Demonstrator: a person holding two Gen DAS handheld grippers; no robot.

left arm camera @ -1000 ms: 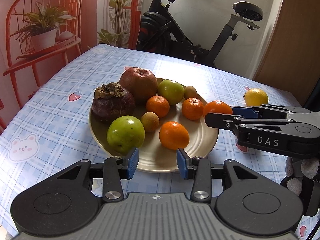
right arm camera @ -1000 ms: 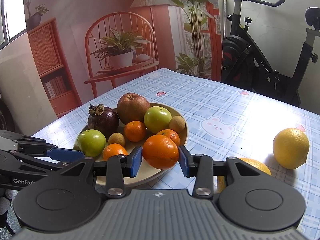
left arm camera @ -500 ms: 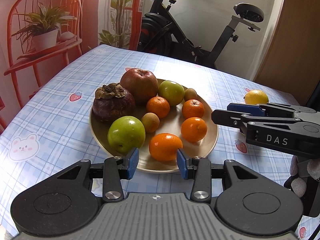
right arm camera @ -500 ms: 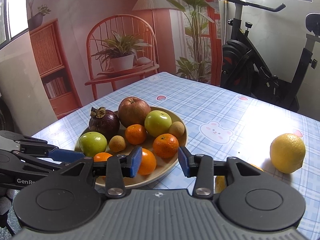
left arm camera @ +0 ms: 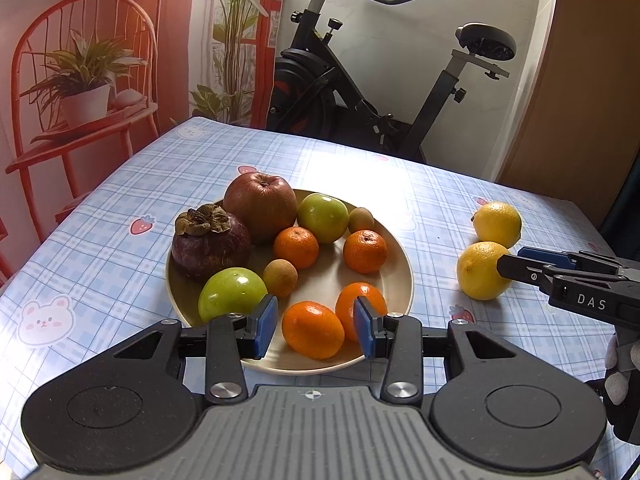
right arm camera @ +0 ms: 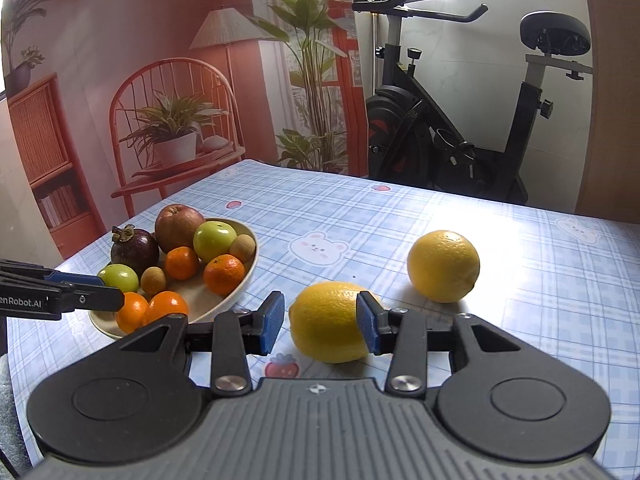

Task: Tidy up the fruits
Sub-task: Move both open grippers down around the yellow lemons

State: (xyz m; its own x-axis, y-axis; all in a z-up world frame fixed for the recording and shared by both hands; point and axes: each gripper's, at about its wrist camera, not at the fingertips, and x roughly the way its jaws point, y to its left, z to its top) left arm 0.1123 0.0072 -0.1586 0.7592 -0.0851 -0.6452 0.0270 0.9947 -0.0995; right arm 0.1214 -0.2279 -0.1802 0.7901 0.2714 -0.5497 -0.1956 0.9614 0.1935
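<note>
A cream plate (left arm camera: 400, 264) holds a red apple (left arm camera: 260, 206), a mangosteen (left arm camera: 210, 246), two green apples, several tangerines and small brown fruits. My left gripper (left arm camera: 316, 326) is open at the plate's near rim, a tangerine (left arm camera: 312, 330) lying between its pads. Two lemons lie on the table to the right of the plate. My right gripper (right arm camera: 320, 324) is open around the near lemon (right arm camera: 328, 322), its right pad against the peel. The far lemon (right arm camera: 443, 266) lies apart, behind it. The plate also shows in the right wrist view (right arm camera: 240, 292).
The table has a blue checked cloth (left arm camera: 120, 280) with bear and strawberry prints. An exercise bike (left arm camera: 380, 92) stands beyond the far edge. A red chair with a potted plant (left arm camera: 80, 92) stands at the back left.
My right gripper let go of the tangerine onto the plate, swung right and now sits open around the near lemon. My left gripper stayed open at the plate's rim.
</note>
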